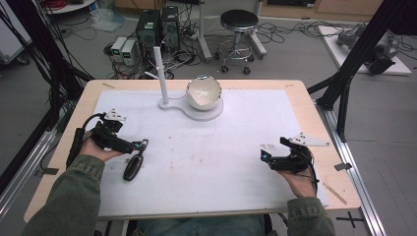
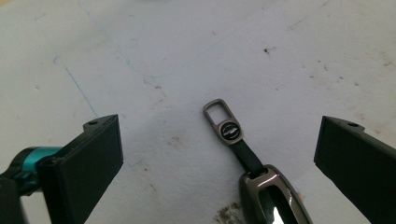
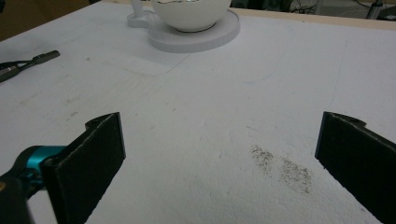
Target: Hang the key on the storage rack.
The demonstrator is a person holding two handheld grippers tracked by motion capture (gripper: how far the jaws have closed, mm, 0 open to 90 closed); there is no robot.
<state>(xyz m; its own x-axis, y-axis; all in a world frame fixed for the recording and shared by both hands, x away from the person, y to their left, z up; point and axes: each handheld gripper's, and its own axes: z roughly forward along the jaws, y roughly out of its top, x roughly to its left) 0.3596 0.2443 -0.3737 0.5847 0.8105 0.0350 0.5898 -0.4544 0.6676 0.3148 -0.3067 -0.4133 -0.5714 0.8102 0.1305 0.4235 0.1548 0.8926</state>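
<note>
Left gripper (image 1: 142, 144) over a key fob (image 1: 133, 167) on the desk (image 1: 314, 123), both grippers with jaws wide apart.

The key fob lies flat on the white mat (image 1: 236, 157) at the left side of the desk, and its metal loop (image 2: 216, 110) points away from the person. In the left gripper view the fob sits between the two jaws, and they do not touch it. The right gripper (image 1: 263, 156) is well apart at the right side and holds nothing. At the far middle of the mat a white bowl (image 1: 203, 92) stands on a round base (image 1: 209, 114), beside a white post (image 1: 161, 73). What the bowl contains I cannot tell.
</note>
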